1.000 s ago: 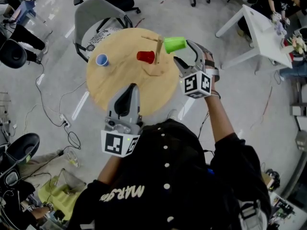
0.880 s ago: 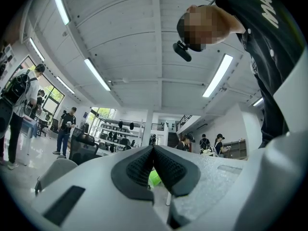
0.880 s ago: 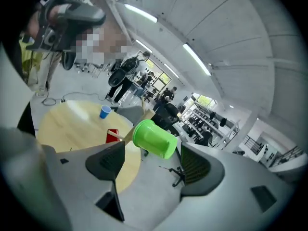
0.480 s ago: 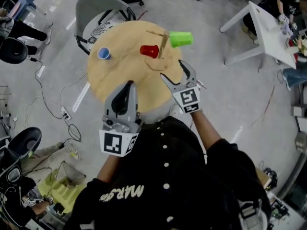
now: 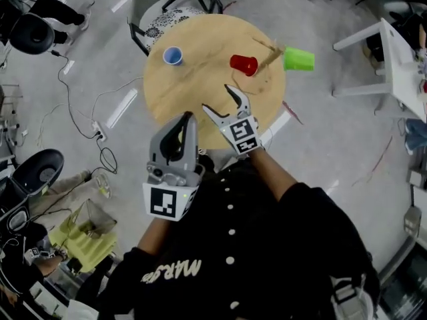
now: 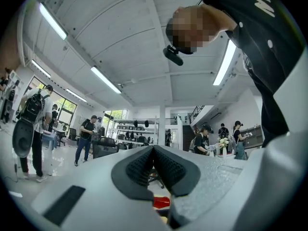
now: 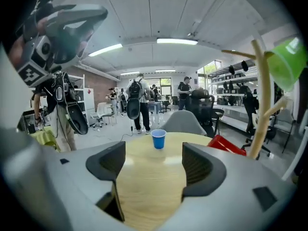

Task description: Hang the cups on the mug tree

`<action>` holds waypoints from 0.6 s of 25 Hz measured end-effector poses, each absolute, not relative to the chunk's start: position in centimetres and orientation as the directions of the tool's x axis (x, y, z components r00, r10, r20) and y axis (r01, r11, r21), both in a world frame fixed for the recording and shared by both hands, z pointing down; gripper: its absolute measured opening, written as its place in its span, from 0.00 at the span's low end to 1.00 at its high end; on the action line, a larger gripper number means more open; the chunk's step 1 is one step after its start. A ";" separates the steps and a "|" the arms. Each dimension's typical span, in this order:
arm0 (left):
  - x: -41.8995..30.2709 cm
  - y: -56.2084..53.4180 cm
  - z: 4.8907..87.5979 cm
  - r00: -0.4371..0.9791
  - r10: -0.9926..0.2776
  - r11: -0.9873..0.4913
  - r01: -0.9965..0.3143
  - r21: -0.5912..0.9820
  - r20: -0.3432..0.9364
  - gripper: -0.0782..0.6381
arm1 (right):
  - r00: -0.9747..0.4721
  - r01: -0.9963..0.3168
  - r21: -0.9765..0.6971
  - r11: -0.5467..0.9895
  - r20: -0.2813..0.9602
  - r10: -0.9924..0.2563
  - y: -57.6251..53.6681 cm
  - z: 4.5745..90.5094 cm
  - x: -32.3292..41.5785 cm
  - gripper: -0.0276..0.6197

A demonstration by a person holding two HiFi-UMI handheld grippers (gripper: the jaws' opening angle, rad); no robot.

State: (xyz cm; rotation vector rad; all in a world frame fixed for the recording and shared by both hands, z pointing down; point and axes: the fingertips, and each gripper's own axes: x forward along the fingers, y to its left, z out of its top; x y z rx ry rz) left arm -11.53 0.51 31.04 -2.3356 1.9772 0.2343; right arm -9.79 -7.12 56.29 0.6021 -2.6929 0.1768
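gaping wide, right hand-held gripper (image 5: pixel 215 97) hovers over table (image 5: pixel 175 92).

White letters run across the person's black shirt (image 5: pixel 200 245), upside down in the head view. They begin "MAR"; the rest is too crooked to read. The left gripper view shows one big white letter of the same print, like an M. The cube (image 5: pixel 167 202) on the left tool (image 5: pixel 187 120) and the one on the right tool (image 5: pixel 216 99) each bear a square black-and-white coded marker, without letters or numbers
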 end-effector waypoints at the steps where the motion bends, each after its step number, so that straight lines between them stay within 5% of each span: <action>1: -12.3 0.5 31.4 0.147 -0.977 -0.156 -0.987 0.047 -0.156 0.11 | -0.841 -0.427 -0.045 0.903 0.388 -0.378 -7.3 56.8 -11.1 0.60; 15: -22.7 -0.1 37.9 0.036 -0.997 -0.042 -0.994 0.098 -0.062 0.11 | -0.829 -0.409 -0.071 0.910 0.447 -0.337 -13.4 64.8 -25.7 0.62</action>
